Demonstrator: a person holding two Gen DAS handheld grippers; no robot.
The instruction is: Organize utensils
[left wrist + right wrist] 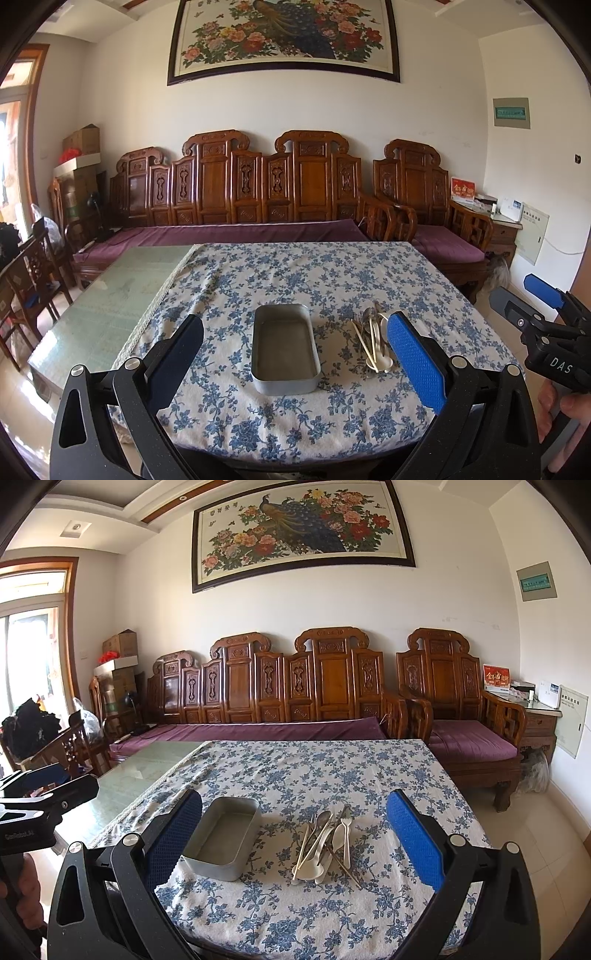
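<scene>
Since nothing lies in the metal tray [221,836] yet, the sorting seems not yet begun, and the coming move turns on where the pile of utensils [325,843] lies. The pile rests on the flowered cloth of the desk [332,771], just beside the tray on its right side, not touching it as far as I can tell. It holds white plastic spoons, metal forks and some chopsticks, crossed over each other. Their long axes run mostly away from the cameras, roughly parallel to the tray's long side.

The right hand-held gripper [293,843] has its jaws spread wide and holds nothing; the pile sits almost centred between its fingers, a little ahead. The left hand-held gripper [295,363] is also spread and empty, but it faces the tray, with the pile off to its right. So I judge the right one nearer and better placed for the first pick.
</scene>
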